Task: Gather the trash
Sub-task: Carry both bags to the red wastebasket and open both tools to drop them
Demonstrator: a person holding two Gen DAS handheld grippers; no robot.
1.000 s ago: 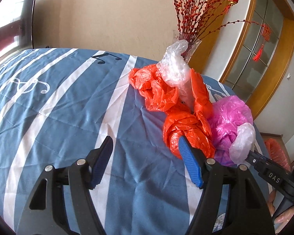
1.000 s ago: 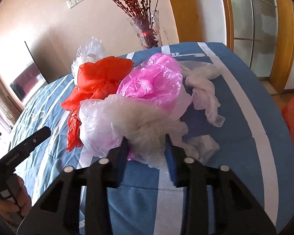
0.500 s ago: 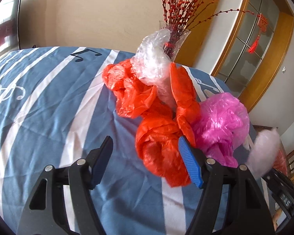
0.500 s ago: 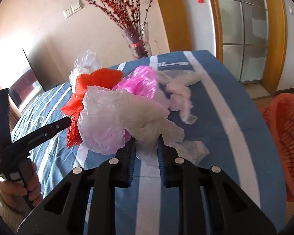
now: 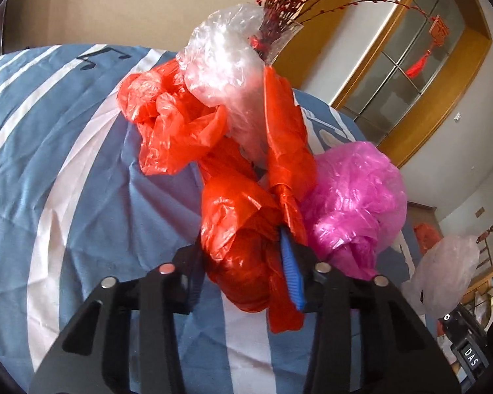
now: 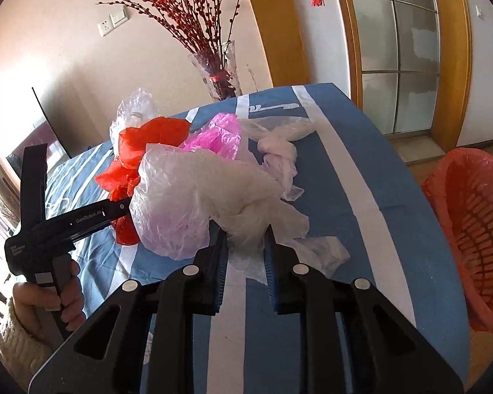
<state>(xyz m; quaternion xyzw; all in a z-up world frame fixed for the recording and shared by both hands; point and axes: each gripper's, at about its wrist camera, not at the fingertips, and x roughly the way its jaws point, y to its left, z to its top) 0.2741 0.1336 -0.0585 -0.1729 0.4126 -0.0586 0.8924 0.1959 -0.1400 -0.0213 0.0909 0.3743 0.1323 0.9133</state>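
Red bag (image 5: 243, 229) between left claw (image 5: 243, 279) fingers

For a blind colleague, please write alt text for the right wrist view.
The right tool grips a whitish plastic bag above a blue striped cloth. Red and pink bags lie behind; an orange basket stands right.

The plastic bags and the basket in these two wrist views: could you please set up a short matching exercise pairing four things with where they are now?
Things:
1. red bag
2. whitish bag
3. pink bag
4. orange basket

Places:
a. lying on the blue striped cloth, gripped by nothing
b. between the fingers of the left gripper
c. beside the table, off its edge
d. pinched in the right gripper, lifted

Pairs: 1-b, 2-d, 3-a, 4-c
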